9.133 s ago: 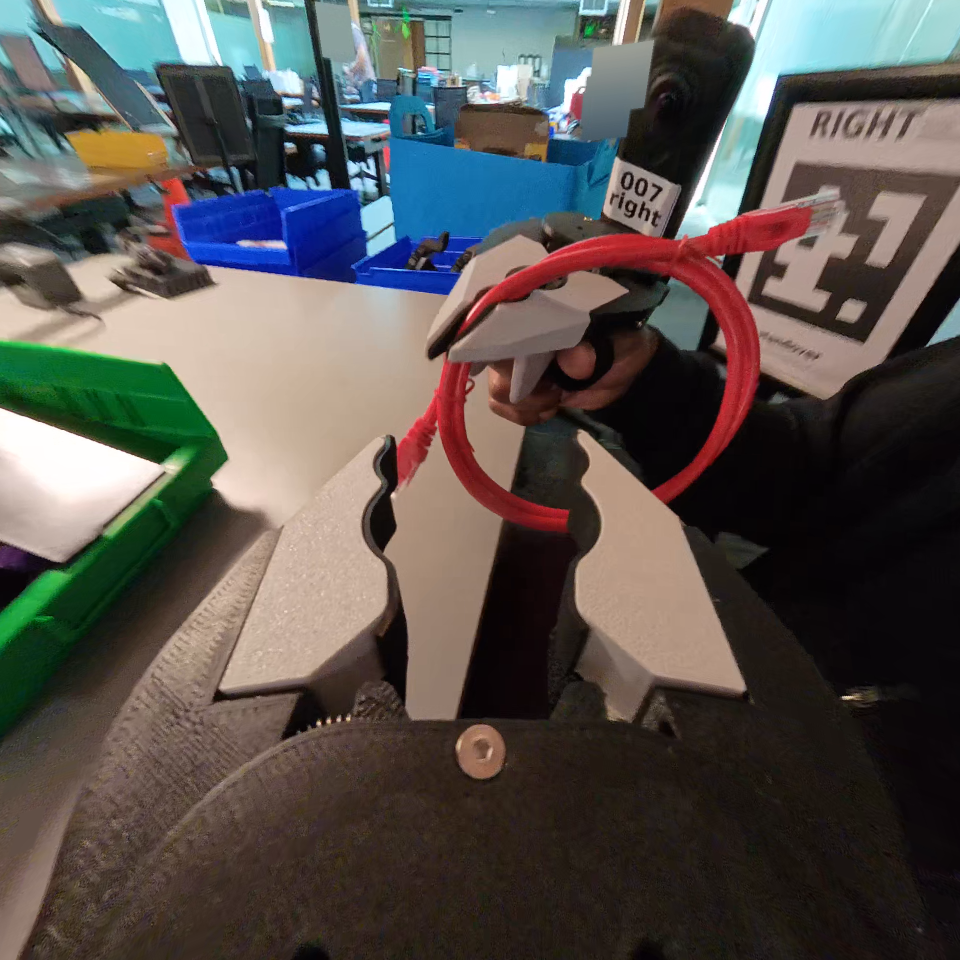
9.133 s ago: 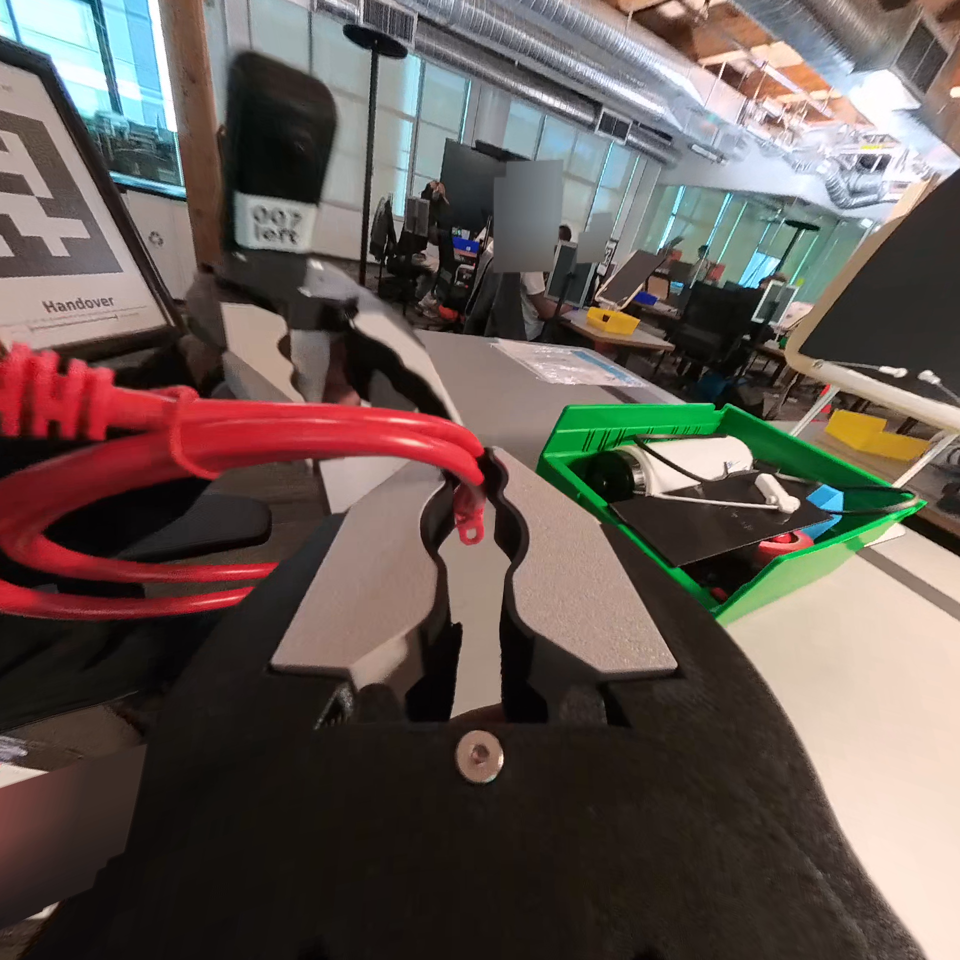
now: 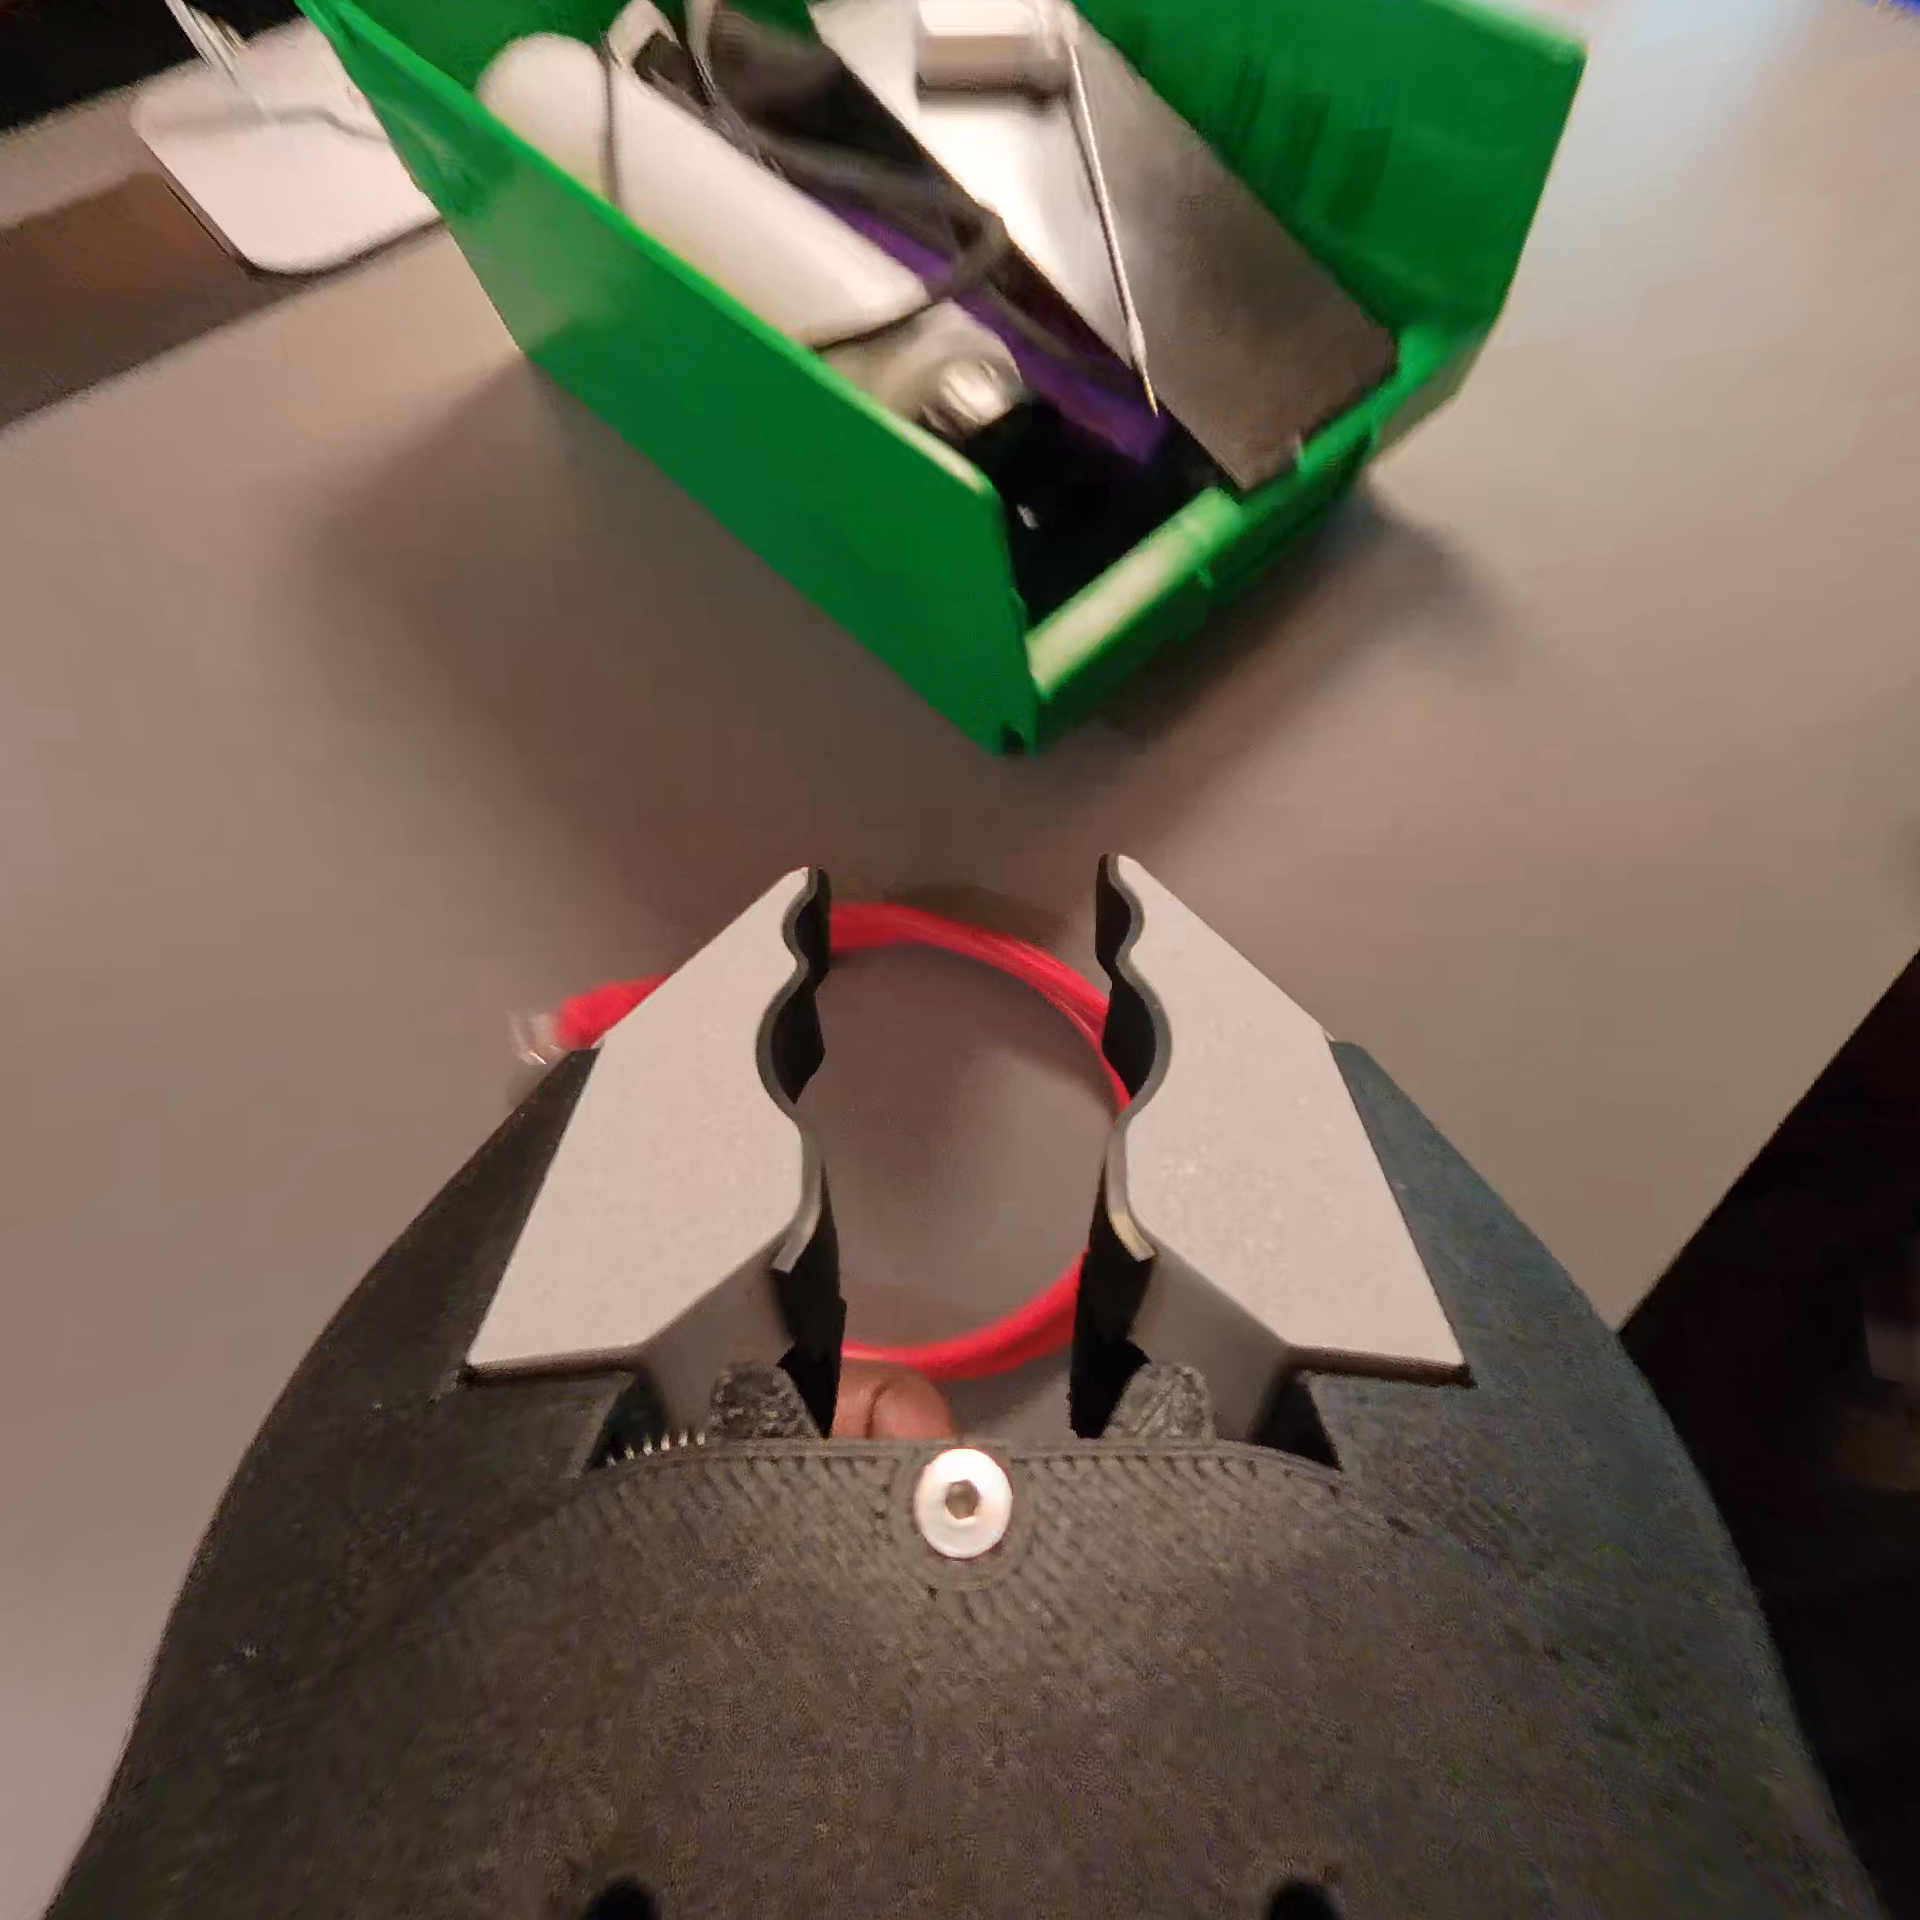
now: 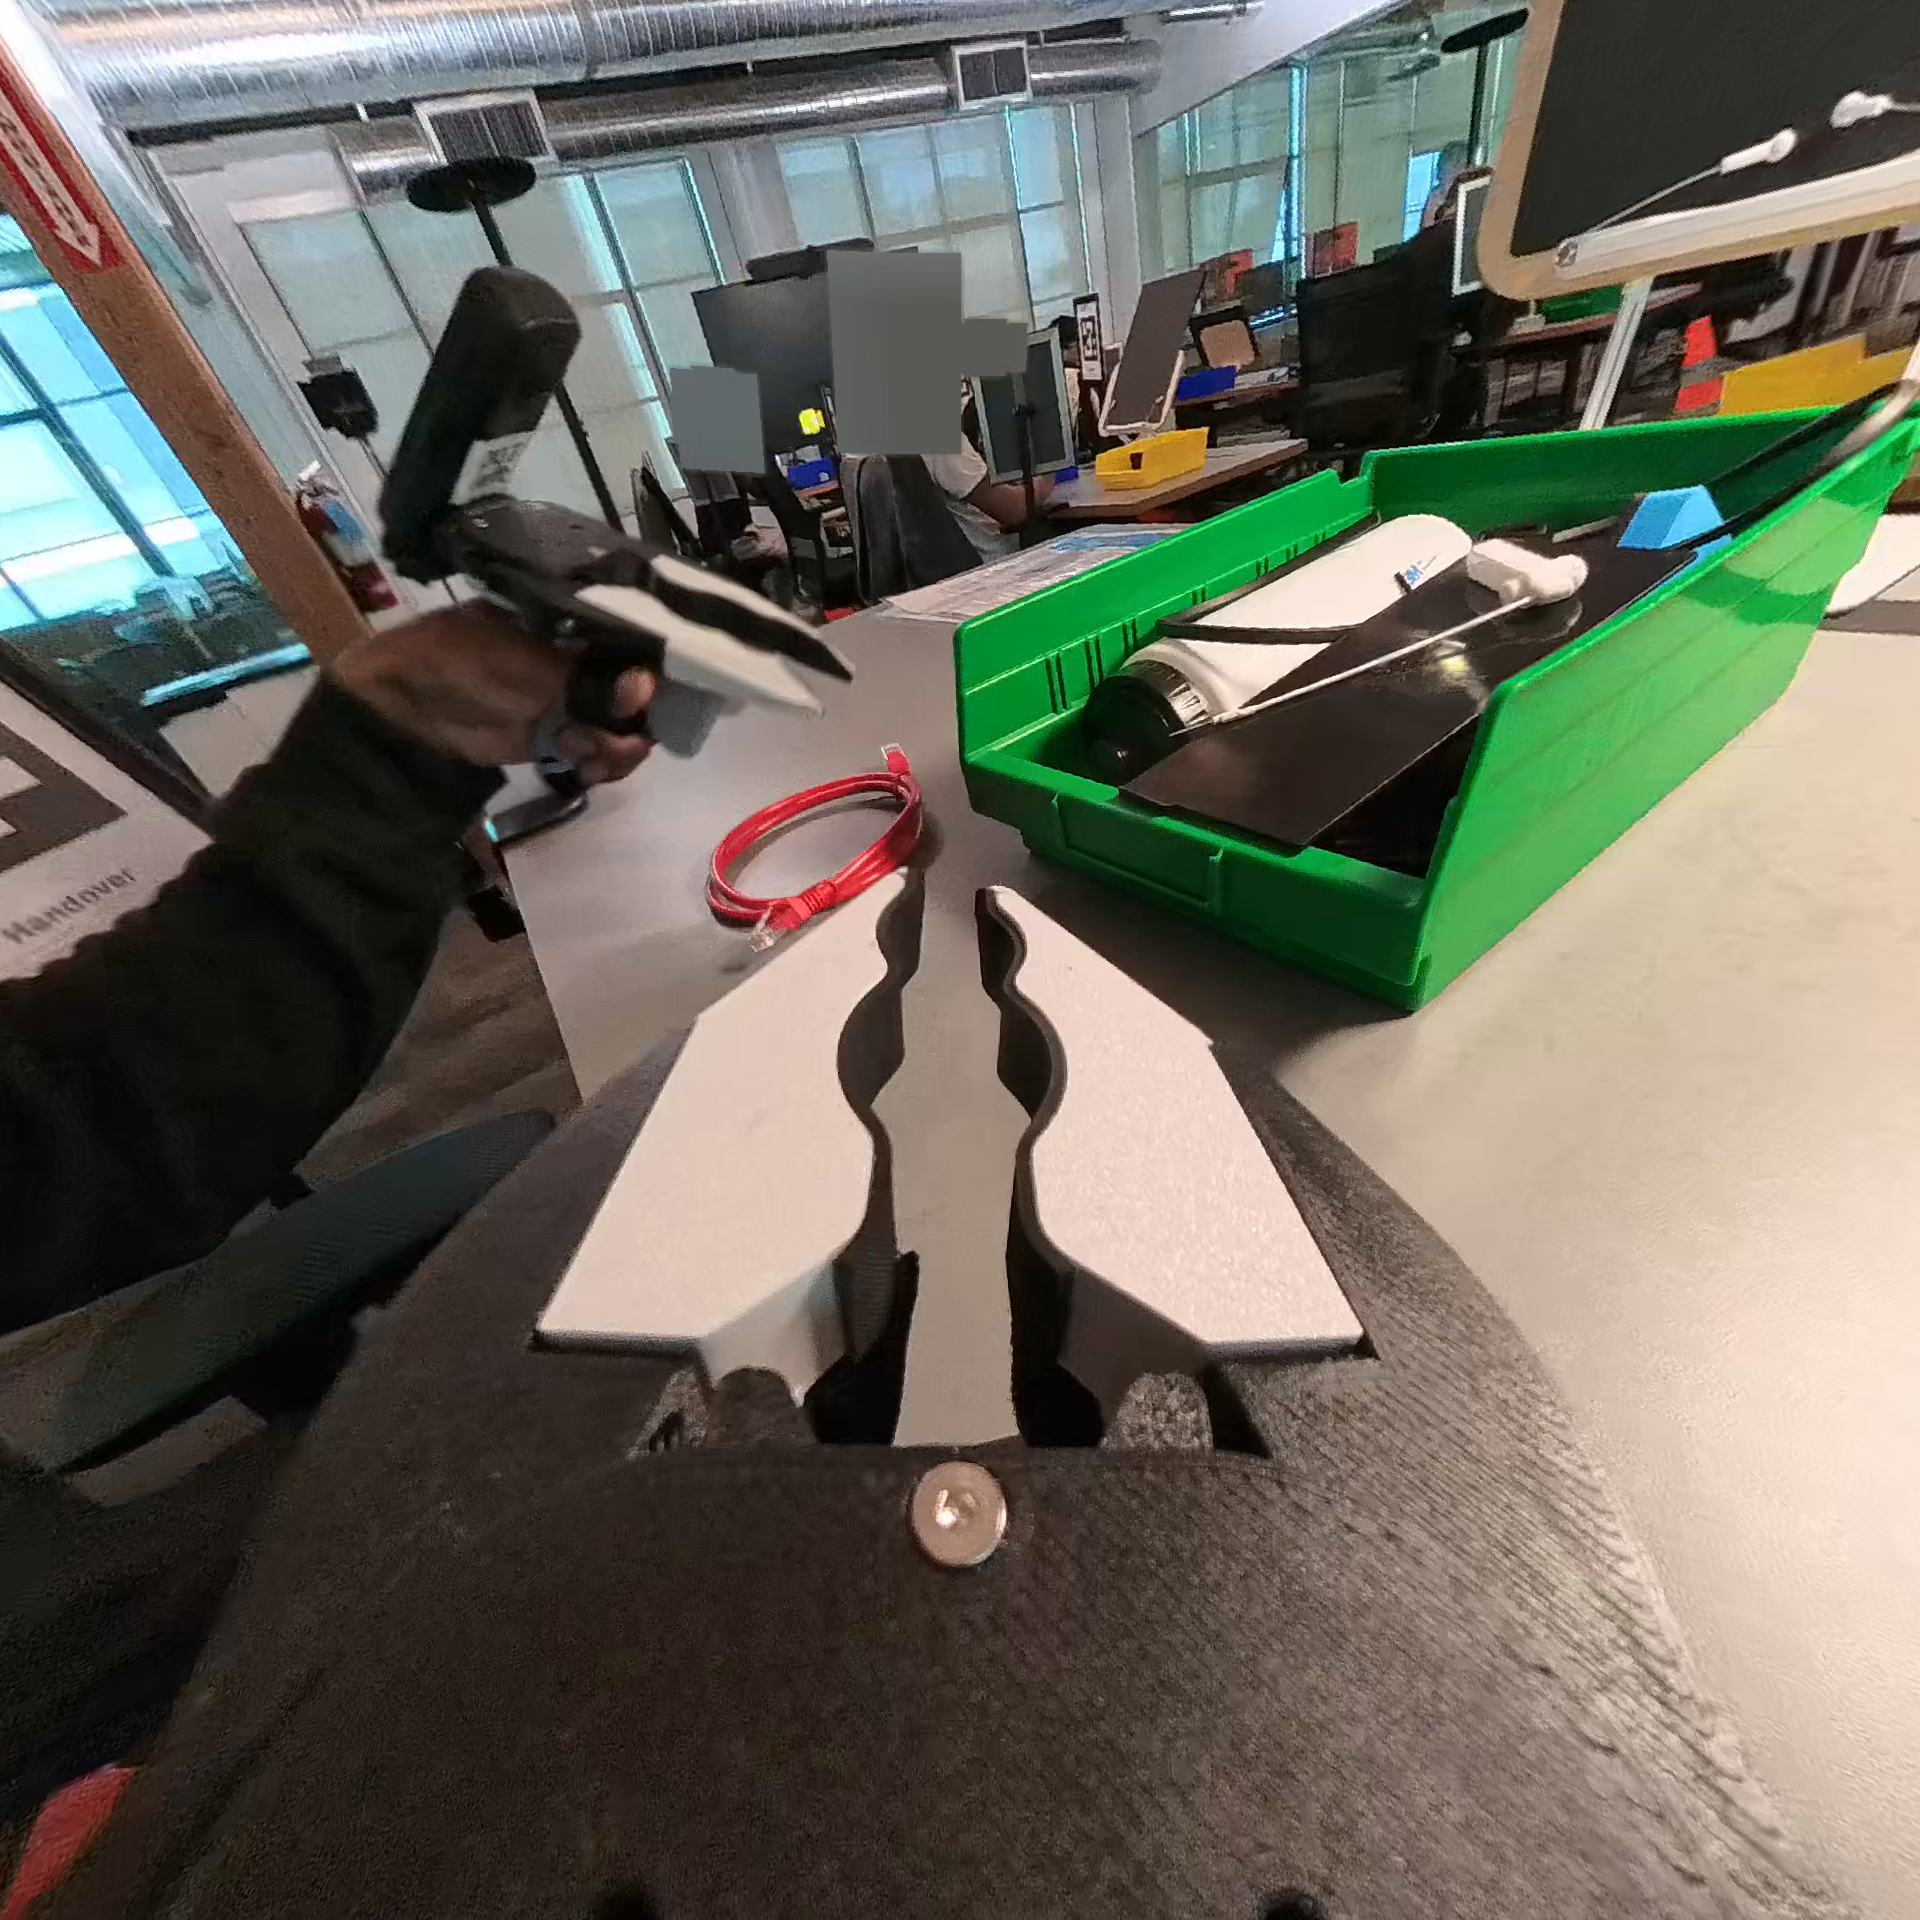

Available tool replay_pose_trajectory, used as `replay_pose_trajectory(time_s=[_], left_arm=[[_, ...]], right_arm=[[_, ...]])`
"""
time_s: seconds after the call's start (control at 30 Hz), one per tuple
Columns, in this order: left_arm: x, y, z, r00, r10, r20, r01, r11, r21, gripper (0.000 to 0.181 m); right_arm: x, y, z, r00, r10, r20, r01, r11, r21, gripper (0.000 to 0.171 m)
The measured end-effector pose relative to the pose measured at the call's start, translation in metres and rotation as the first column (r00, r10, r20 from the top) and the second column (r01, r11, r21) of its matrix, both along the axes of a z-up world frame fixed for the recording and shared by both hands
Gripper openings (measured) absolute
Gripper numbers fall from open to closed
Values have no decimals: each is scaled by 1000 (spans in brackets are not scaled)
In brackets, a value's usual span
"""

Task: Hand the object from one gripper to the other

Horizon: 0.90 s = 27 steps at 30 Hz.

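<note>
Red patch cable [image 4: 816, 854] coiled flat on table [image 4: 1558, 1195], beside green bin [image 4: 1299, 914]. Left gripper [image 3: 961, 883] spread wide, empty, above coil. Right gripper [image 4: 951, 894] slightly parted, empty. Risk: low coil slips pinch; single strand caught, loops unravel.

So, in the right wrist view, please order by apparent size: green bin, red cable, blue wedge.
1. green bin
2. red cable, coiled on the table
3. blue wedge, inside the bin; it lies farther from the camera, so its true size is unsure

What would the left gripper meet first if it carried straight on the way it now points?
Most likely the red cable, coiled on the table below the left gripper, whose open fingers frame it. How far down is hard to judge; the green bin lies beyond.
</note>
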State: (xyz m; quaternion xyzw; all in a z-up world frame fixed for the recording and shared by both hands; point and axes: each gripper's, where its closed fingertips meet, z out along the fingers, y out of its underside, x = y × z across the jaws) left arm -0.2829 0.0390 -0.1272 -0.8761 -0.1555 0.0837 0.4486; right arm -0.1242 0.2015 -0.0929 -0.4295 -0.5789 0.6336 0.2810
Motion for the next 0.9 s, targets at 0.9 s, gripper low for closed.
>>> replay_pose_trajectory(time_s=[0.9], left_arm=[[-149,61,64,973,89,214,-184,856,484,45]], right_arm=[[-149,180,1,965,-250,75,214,921,324,13]])
